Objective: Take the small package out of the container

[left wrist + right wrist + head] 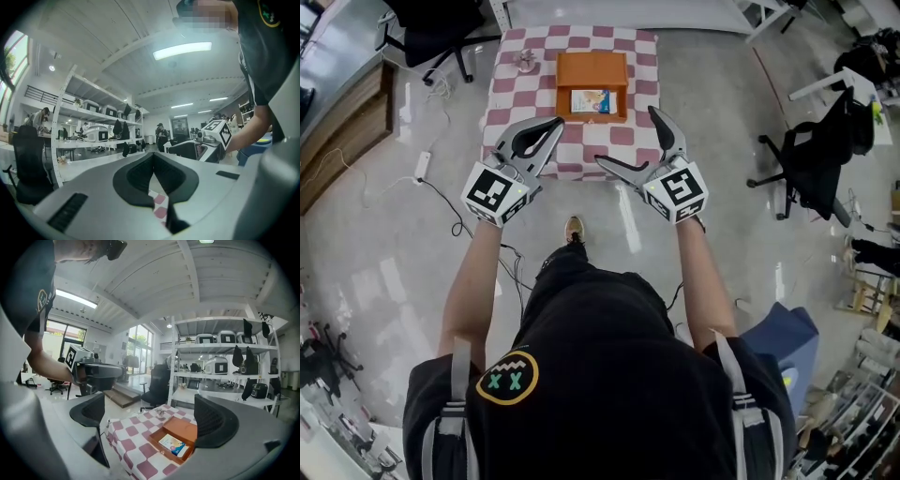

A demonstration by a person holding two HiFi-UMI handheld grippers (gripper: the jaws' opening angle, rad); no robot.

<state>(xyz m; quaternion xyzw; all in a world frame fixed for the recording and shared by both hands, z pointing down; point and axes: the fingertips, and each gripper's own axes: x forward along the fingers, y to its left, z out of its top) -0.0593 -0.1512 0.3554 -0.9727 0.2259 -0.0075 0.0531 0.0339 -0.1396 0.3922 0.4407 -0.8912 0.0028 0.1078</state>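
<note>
An orange open-topped container (pixel 592 73) sits on a table under a red-and-white checked cloth (pixel 511 98). A small blue-and-yellow package (pixel 590 100) lies flat inside it; in the right gripper view the package (pixel 172 445) rests in the container (pixel 183 430). My left gripper (pixel 551 127) hovers over the table's near left edge, its jaws closed together and empty (pixel 153 161). My right gripper (pixel 626 136) hangs at the near right edge, open and empty (pixel 150 427), short of the container.
A small metal object (pixel 526 62) stands on the cloth left of the container. Office chairs (pixel 811 159) stand to the right and behind the table (pixel 431 33). A power strip and cables (pixel 422 166) lie on the floor at left. Shelving (pixel 220 362) lies beyond the table.
</note>
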